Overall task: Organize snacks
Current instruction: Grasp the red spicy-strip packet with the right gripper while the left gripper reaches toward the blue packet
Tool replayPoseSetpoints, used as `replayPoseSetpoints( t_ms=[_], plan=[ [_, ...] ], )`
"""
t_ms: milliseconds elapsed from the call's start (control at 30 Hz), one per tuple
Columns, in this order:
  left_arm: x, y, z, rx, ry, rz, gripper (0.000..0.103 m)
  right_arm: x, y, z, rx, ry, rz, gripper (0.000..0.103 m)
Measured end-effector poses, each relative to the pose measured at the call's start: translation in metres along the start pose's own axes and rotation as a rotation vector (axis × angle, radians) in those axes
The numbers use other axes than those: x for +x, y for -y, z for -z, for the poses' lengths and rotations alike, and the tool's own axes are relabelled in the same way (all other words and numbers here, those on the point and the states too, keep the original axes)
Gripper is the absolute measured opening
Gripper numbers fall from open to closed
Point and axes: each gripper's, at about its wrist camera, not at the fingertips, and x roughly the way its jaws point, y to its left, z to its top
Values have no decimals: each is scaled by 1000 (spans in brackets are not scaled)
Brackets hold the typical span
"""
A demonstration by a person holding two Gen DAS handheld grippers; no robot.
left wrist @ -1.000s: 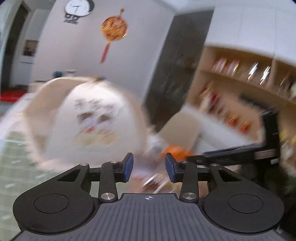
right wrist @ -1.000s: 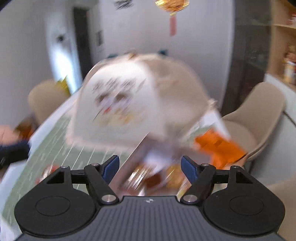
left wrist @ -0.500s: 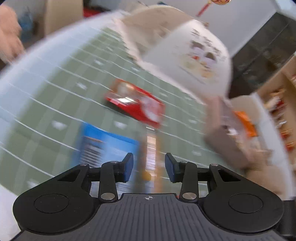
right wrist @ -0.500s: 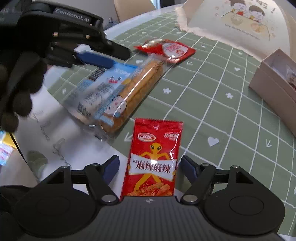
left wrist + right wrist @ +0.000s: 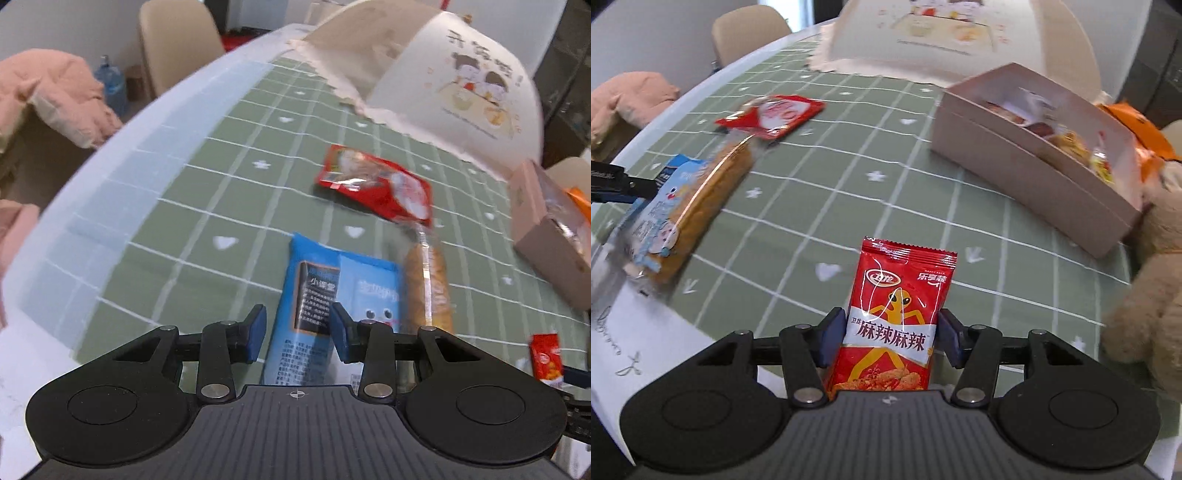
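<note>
Between the pads of the right hand-held gripper [image 5: 892, 338] stands a red spicy-snack packet [image 5: 899, 317], upright, and the pads have closed in against its two side edges; it looks gripped, though only by thin crinkly film, so the squeeze should be kept firm and steady to stop the packet sliding or folding out. Ahead and to the right of that gripper, well apart, sits the open pink box [image 5: 1034, 162] that already has snacks inside, the likely place for this one; I judge the good approach is to carry the packet over the near wall and bring it down into a bare part of the box before loosening the pads, not drop it from above. The left hand-held gripper [image 5: 297, 338] is partly open, with nothing clamped; the blue bread packet [image 5: 332, 295] lies flat on the table [image 5: 221, 192] under and between its pads. To take it well, the pads should come down on either side of the blue end and not on the soft loaf. Beyond it, ahead and slightly right, lies a flat red packet [image 5: 376, 184], and farther off a cream food cover [image 5: 443, 81].
</note>
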Motion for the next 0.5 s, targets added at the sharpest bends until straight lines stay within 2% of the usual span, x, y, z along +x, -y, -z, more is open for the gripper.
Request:
replayPoseSetpoints(
  t_ms=[33,300,500],
  plan=[
    [1,5,0,8,-7,21,47,0,2,0,5,1,5,54],
    [22,73,4,172,-91,226,47,5,-2,-5,1,-1,21,57],
    [22,97,5,225,-115,331,46,2,0,-6,16,7,28,60]
  ],
)
